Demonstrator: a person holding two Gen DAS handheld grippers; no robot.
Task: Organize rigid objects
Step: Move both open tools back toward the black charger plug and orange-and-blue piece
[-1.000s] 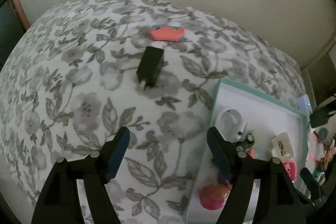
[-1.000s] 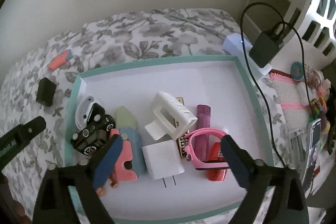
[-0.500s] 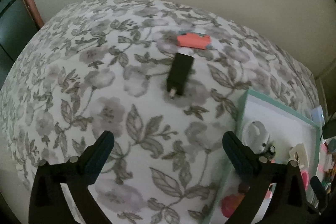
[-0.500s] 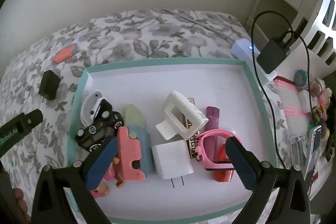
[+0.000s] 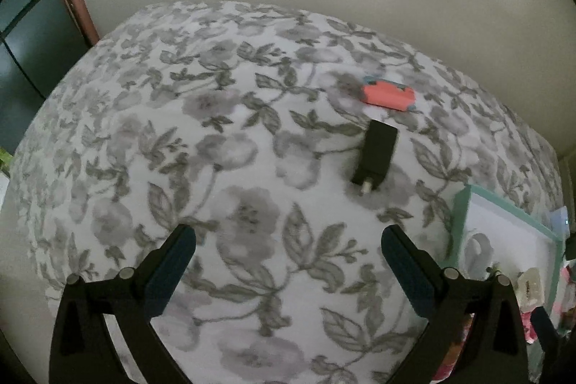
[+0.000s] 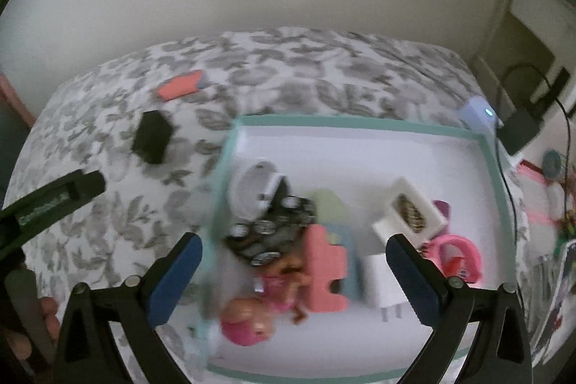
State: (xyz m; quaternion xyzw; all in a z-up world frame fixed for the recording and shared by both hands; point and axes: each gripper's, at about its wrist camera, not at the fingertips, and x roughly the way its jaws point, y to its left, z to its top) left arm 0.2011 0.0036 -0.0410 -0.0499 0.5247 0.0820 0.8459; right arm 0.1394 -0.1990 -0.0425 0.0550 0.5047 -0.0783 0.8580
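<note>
A black charger block (image 5: 375, 150) lies on the floral bedspread, with a flat coral-red piece (image 5: 387, 95) just beyond it. My left gripper (image 5: 288, 261) is open and empty, above the bedspread, short of the charger and to its left. My right gripper (image 6: 293, 265) is open and empty over the left part of a white tray with a teal rim (image 6: 360, 123). The tray holds a black toy car (image 6: 273, 233), a pink block (image 6: 324, 270), a white plug (image 6: 381, 279), a pink watch (image 6: 457, 256) and other small items. The charger (image 6: 153, 136) and coral piece (image 6: 180, 89) also show in the right wrist view.
The tray's corner (image 5: 468, 200) sits at the right of the left wrist view. A white device with a light (image 6: 478, 112), a black adapter with cable (image 6: 522, 130) and clutter lie right of the tray. A wall runs behind the bed. A dark cabinet (image 5: 25, 35) stands at the left.
My left gripper has opened wider and swung left, away from the tray, so the charger now sits right of centre. My right gripper has shifted left over the tray; its view is blurred.
</note>
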